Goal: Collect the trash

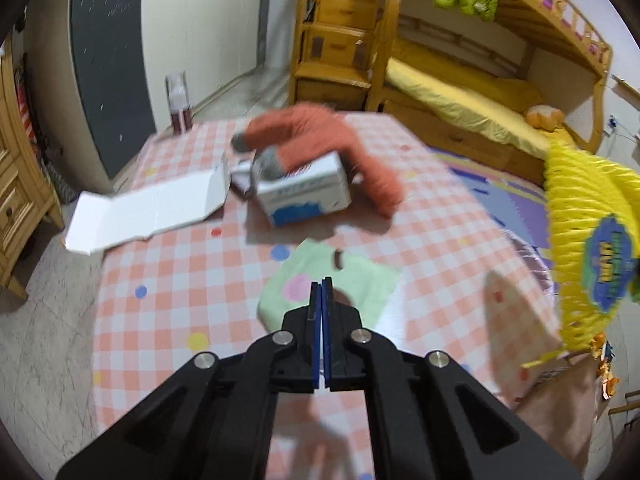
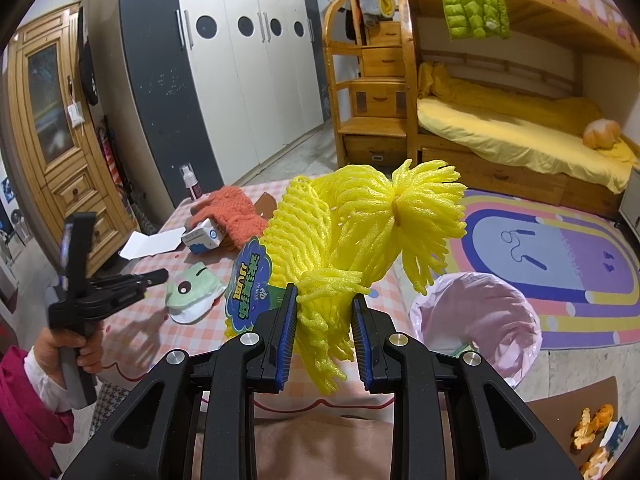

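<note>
Right tongs [image 2: 324,312] pinch stringy yellow foam netting [image 2: 360,232] — frayed

A yellow foam fruit net [image 2: 360,232] with a blue-and-green label [image 2: 248,284] hangs bunched and upright, one tasselled end pinched in the right tool [image 2: 324,312], above the near right edge of the worktop. Just right of it stands a bin lined with a pink bag [image 2: 480,320]. Orange peels [image 2: 592,428] lie on the floor, near right.
</note>
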`<state>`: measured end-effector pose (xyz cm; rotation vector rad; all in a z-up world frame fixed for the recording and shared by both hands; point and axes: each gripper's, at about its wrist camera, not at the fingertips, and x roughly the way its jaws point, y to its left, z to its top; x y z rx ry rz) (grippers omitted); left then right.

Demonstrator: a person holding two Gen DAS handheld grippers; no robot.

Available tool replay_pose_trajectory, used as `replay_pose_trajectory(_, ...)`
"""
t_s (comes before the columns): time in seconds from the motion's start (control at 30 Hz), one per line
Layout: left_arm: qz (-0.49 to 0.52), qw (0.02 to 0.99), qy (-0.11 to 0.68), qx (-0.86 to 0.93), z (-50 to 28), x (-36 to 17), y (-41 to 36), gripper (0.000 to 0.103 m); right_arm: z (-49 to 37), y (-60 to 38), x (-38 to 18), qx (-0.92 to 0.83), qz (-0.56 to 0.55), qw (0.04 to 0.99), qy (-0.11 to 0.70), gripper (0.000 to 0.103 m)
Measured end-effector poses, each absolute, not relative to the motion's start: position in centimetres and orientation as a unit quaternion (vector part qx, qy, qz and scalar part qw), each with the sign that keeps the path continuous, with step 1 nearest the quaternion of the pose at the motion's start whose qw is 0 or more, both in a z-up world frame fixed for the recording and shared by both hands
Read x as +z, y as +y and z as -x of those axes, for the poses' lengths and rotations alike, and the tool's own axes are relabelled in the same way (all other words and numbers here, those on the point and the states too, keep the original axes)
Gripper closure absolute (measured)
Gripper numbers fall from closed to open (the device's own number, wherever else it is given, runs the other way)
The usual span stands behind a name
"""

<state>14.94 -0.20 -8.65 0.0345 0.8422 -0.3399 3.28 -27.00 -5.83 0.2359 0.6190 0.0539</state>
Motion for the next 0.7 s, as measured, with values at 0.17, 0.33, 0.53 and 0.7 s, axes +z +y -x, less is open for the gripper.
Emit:
replay_pose_trajectory(0.17,-0.021,0.899,0.399,-0.177,-14.0,-7.0,-0.6,0.103,-2.7,-27.5,-5.9,0.024,-0.125,0.946,0.297,0.076)
replay_pose_trajectory(0.33,-0.051,0.893,0.418,-0.16,-14.1,-9.1,-1.7,0.051,-2.6,-27.9,-6.4,0.022,-0.131,0.944,0.302,0.076)
replay_pose_trajectory(0.53,-0.109,0.881,0.425,-0.174,-13.7,-11.4,-4.2,0.051,-2.5,-28.3,-6.3,0.016,-0.133,0.943,0.304,0.076)
replay_pose_trajectory(0.7,-0.106,0.874,0.442,-0.169,-15.3,-13.1,-3.6,0.053,-2.7,-27.9,-6.2,0.015,-0.133,0.942,0.307,0.076)
